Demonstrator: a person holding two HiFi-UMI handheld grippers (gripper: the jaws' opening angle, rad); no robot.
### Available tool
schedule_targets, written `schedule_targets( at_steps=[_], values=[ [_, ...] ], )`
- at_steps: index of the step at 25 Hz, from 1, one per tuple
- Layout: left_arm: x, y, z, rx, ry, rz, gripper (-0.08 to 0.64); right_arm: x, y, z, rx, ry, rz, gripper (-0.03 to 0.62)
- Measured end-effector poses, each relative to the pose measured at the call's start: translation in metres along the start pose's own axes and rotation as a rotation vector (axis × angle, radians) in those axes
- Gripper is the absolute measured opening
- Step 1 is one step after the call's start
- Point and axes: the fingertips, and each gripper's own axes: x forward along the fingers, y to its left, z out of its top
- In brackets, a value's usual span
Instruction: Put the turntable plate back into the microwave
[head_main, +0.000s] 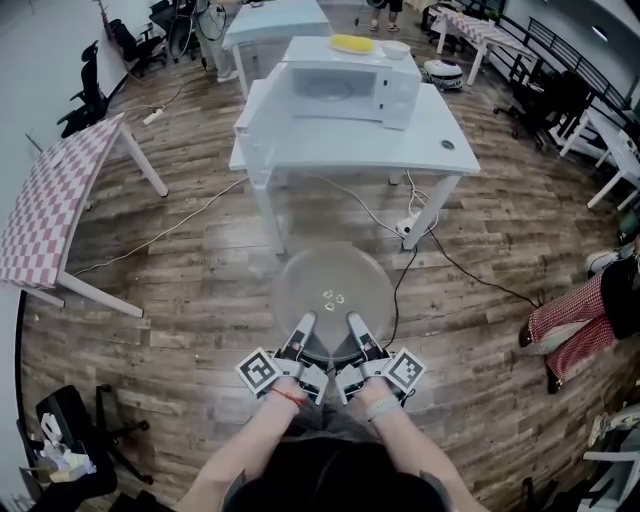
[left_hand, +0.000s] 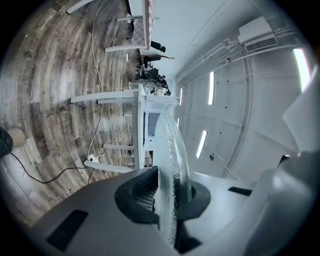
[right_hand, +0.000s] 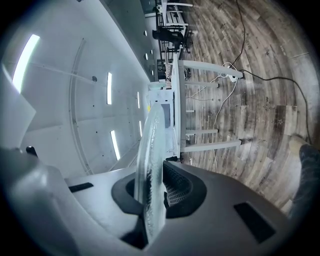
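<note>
A round clear glass turntable plate (head_main: 333, 290) is held flat above the wooden floor, in front of the person. My left gripper (head_main: 303, 330) is shut on its near rim at the left, and my right gripper (head_main: 357, 328) is shut on the rim beside it. Seen edge-on, the turntable plate (left_hand: 170, 165) sits clamped between the left jaws, and the turntable plate (right_hand: 150, 170) likewise between the right jaws. The white microwave (head_main: 345, 85) stands on a white table (head_main: 440, 160) ahead, its door (head_main: 258, 125) swung open to the left, cavity facing me.
A yellow object (head_main: 351, 43) lies on top of the microwave. A power strip (head_main: 408, 226) and cables trail on the floor under the table. A checkered-cloth table (head_main: 55, 195) stands at left; a seated person's legs (head_main: 575, 325) are at right. More tables and chairs stand behind.
</note>
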Motion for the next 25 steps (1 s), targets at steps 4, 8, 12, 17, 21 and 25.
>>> schedule_targets(
  at_steps=[4, 8, 12, 17, 21, 25],
  values=[
    [0.034, 0.003, 0.018, -0.007, 0.008, -0.003, 0.032, 0.034, -0.002, 0.018, -0.006, -0.007, -0.003, 0.04],
    [0.068, 0.005, 0.037, -0.013, 0.017, -0.002, 0.032, 0.067, -0.002, 0.036, -0.008, -0.019, -0.005, 0.04],
    [0.099, 0.007, 0.058, -0.022, 0.029, 0.004, 0.032, 0.1, -0.004, 0.049, -0.012, -0.031, -0.012, 0.04],
    [0.138, 0.013, 0.081, -0.018, 0.048, 0.002, 0.032, 0.14, -0.007, 0.067, -0.01, -0.051, -0.005, 0.04],
    [0.169, 0.018, 0.098, -0.017, 0.065, -0.001, 0.032, 0.169, -0.011, 0.083, -0.015, -0.069, -0.008, 0.04],
    [0.192, 0.021, 0.108, -0.024, 0.083, 0.002, 0.031, 0.189, -0.013, 0.095, -0.011, -0.089, -0.002, 0.04]
  ],
)
